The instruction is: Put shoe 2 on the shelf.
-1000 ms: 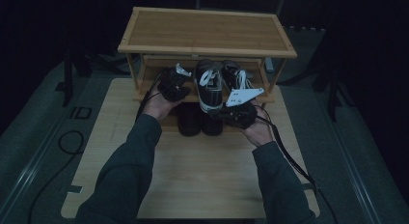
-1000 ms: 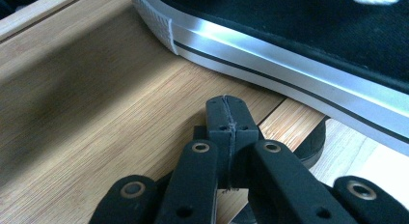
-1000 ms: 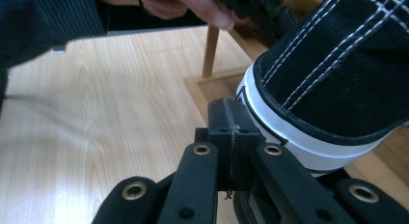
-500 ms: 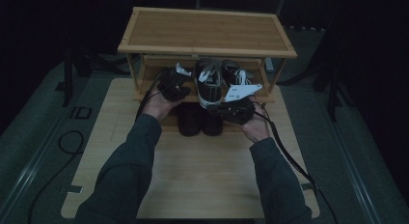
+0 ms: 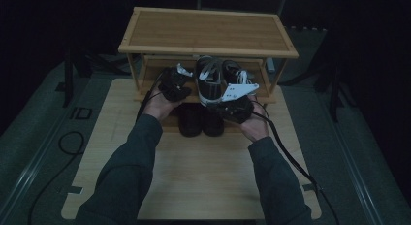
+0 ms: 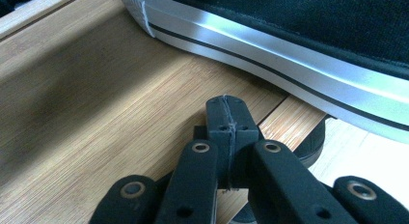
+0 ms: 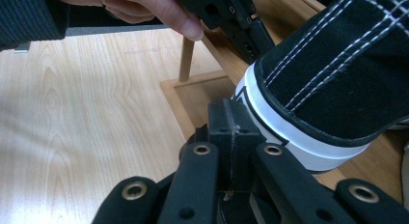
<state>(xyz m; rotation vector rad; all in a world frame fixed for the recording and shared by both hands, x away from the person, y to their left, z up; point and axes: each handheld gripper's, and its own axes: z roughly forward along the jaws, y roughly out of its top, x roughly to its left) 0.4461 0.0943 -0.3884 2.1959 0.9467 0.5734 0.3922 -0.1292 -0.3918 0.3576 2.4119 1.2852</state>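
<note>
The left gripper (image 5: 175, 85) hovers at the left part of the rack's middle shelf (image 6: 96, 122), its jaws pressed together and holding nothing, just beside the sneaker (image 5: 210, 81). That black sneaker with the white sole sits in the middle of this shelf, heel toward the shelf's front edge and partly overhanging it. Below it, a pair of dark shoes (image 5: 201, 120) rests on the bottom shelf. The right gripper (image 5: 233, 106) sits at the sneaker's heel (image 7: 308, 89), jaws likewise pressed together and empty, its tip touching or nearly touching the white sole. With both grippers closed, any shove acts as a push rather than a grasp: an off-centre nudge could twist the sneaker, or tip its overhanging heel off the front edge onto the shoes beneath.
</note>
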